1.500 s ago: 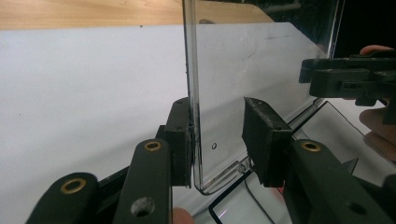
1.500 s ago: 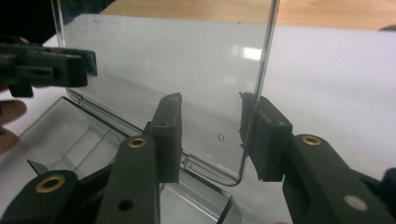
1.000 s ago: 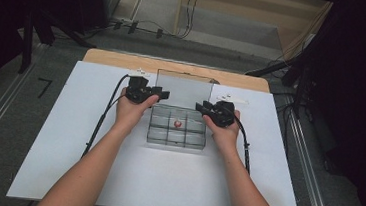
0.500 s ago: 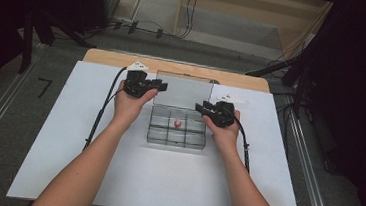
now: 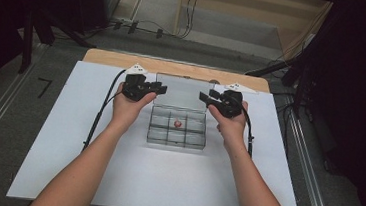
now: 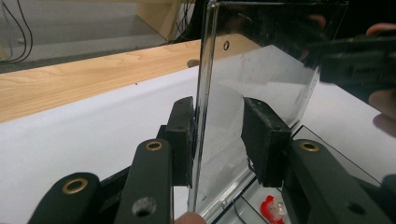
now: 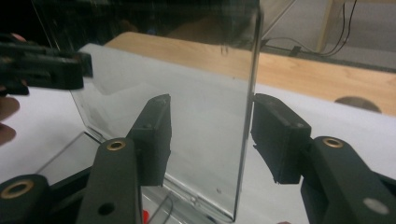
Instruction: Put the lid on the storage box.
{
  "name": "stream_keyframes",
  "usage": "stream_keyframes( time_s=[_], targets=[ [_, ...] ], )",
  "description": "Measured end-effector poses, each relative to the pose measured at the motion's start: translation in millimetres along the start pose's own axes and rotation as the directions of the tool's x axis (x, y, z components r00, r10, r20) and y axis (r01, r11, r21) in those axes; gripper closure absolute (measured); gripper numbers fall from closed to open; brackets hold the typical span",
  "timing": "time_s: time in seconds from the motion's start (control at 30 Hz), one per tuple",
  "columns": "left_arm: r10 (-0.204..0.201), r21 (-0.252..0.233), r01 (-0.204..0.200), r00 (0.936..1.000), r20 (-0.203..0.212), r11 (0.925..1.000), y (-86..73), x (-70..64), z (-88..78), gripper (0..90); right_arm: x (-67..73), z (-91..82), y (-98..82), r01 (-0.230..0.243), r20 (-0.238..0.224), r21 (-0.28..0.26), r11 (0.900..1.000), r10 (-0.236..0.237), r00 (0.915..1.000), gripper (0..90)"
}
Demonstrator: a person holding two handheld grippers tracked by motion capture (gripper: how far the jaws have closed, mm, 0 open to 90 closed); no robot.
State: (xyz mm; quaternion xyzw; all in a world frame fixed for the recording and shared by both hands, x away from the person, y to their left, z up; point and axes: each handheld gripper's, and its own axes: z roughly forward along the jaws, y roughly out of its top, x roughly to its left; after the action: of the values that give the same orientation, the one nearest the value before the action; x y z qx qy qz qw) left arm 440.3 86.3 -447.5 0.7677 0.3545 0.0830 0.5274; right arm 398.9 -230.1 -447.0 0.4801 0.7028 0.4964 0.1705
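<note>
A white worktop (image 5: 114,177) carries everything, with a strip of bare wood (image 5: 174,67) along its far edge, beyond both tongs. Between the two tongs sits a clear plastic compartment box (image 5: 176,132), its base lying on the worktop just nearer the person than the jaw tips. The box's clear lid (image 5: 181,92) stands raised on its hinge, close to upright, and spans the gap from one pair of tongs to the other.

The left tongs (image 5: 153,87) straddle the lid's left edge. In the left gripper view the lid (image 6: 252,93) passes edge-on between the two black pads: the left pad (image 6: 183,135) sits right against the pane, while the right pad (image 6: 264,140) stands a little off it, so the jaws are spread around the lid rather than pinching it.

The right tongs (image 5: 210,98) straddle the lid's right edge. In the right gripper view the lid's edge (image 7: 247,116) runs just beside the right pad (image 7: 278,135), the left pad (image 7: 154,140) well clear of the pane; these jaws have just been opening and do not pinch the lid.

A small red piece (image 5: 178,124) lies in a middle compartment of the box, below and between the tongs, nearer the person.
</note>
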Motion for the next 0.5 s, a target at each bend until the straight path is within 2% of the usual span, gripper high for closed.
stream_keyframes(
  time_s=[0.1, 0.23, 0.5],
  targets=[
    [0.002, -0.001, -0.002, 1.0, 0.004, 1.0, -0.9, -1.1, -1.8, 62.6, 3.2, -2.7, 6.8, 0.018, 0.004, -0.007, 1.0, -0.018, 0.9998, 47.9],
    [0.003, -0.007, -0.003, 1.0, 0.007, 1.0, -3.1, -2.4, -3.6, 62.2, 6.4, -4.8, 11.8, 0.019, -0.003, -0.019, 1.0, -0.019, 0.9998, 51.0],
    [0.005, -0.018, -0.005, 0.9999, 0.014, 0.9998, -7.1, -5.3, -7.1, 61.4, 7.9, -9.4, 10.9, 0.031, -0.01, -0.019, 0.999, -0.031, 0.9995, 54.7]
  ],
)
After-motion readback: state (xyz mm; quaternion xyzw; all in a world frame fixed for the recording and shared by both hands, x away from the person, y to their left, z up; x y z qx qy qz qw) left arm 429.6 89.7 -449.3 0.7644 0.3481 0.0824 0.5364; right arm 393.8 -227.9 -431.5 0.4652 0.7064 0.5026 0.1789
